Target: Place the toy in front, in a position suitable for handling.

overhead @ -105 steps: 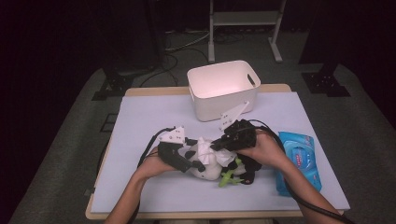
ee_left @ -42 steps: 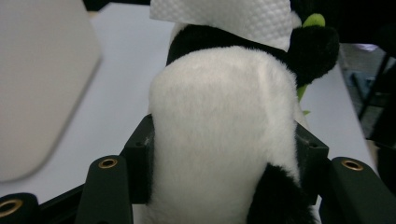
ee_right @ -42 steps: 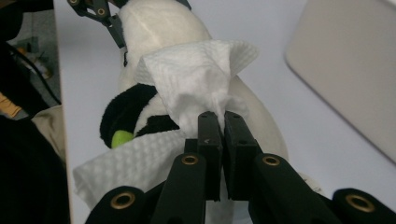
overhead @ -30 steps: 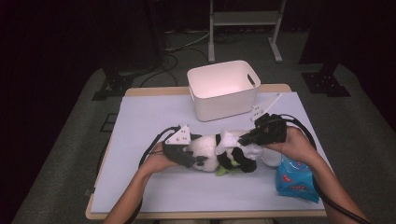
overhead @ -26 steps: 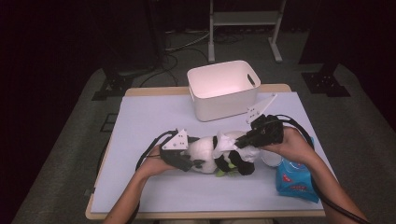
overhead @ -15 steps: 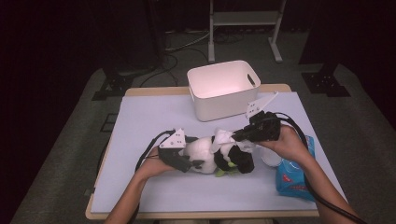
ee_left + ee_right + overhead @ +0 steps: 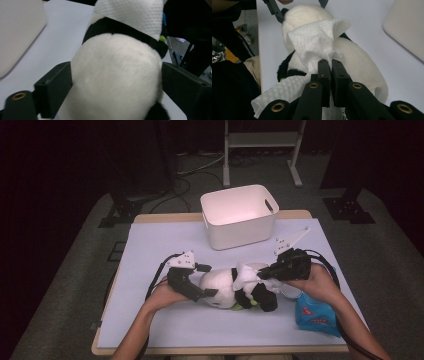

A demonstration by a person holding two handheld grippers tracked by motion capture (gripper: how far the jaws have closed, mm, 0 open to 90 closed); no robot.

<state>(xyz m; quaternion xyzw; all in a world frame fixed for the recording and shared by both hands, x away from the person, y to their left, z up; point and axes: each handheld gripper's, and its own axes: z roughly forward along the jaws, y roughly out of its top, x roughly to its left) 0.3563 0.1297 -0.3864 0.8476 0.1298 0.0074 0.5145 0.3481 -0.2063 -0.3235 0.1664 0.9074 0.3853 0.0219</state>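
Midway, apparently: the right gripper [image 7: 328,65] pinches a wet wipe [image 7: 317,43] on the plush panda [image 7: 235,287]; the left gripper [image 7: 115,82], jaws just widening, straddles its body.

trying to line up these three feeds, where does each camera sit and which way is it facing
High view: above the person's side of the table, looking forward and down; both forearms, left gripper and right gripper show.
Left gripper view: rides the left gripper, looking along its jaws at the plush panda.
Right gripper view: rides the right gripper, jaws shut on a white wipe.
All share panda and wipe.
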